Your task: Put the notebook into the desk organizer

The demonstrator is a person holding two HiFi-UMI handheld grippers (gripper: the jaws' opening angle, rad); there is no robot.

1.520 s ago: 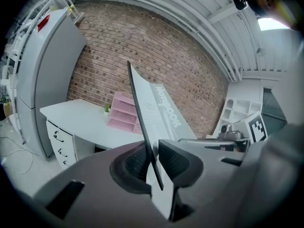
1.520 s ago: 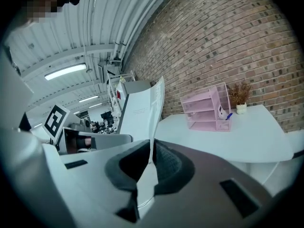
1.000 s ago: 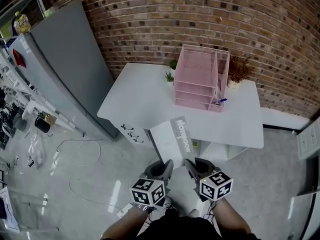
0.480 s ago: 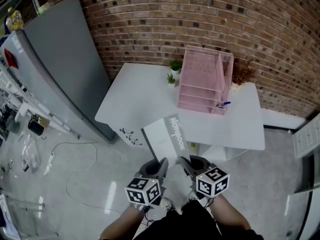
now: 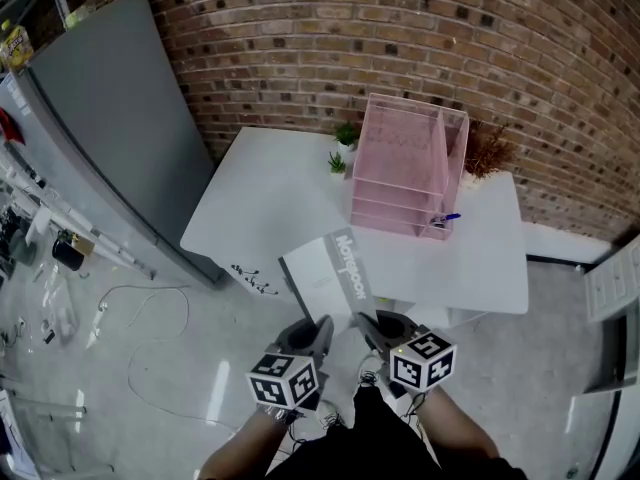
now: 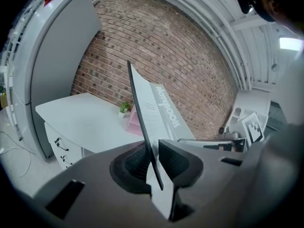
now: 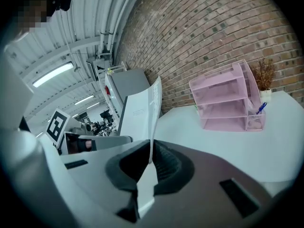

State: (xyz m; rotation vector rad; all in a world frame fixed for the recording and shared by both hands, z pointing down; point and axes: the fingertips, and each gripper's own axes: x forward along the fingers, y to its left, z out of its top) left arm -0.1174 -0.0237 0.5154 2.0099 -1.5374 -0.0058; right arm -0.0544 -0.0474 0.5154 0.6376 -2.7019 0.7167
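1. Head view: the notebook (image 5: 330, 276) is in the air, not yet on or in anything. It hangs on the near side of the desk organizer (image 5: 405, 168) and a little to its left, roughly over the front edge of the table (image 5: 260, 208) that the organizer stands on.
2. Its long axis runs away from the person, and the grey title band along its right side points just left of the organizer. The far short edge leads.
3. The left gripper (image 5: 320, 328) is clamped on the notebook's near edge, on the side farther from the organizer. In the left gripper view its ribbed pads press both faces of the thin book, seen edge-on.
4. The right gripper (image 5: 368, 324) grips the same near edge on the organizer's side, its jaws nearly together with only the book between them.
5. The organizer is pink mesh with stacked trays, whose open fronts seem to face the person. It lies ahead and right of both grippers, the right one slightly nearer.
6. The next move likely calls for carrying the book forward and right, then levelling its leading edge with a tray opening.
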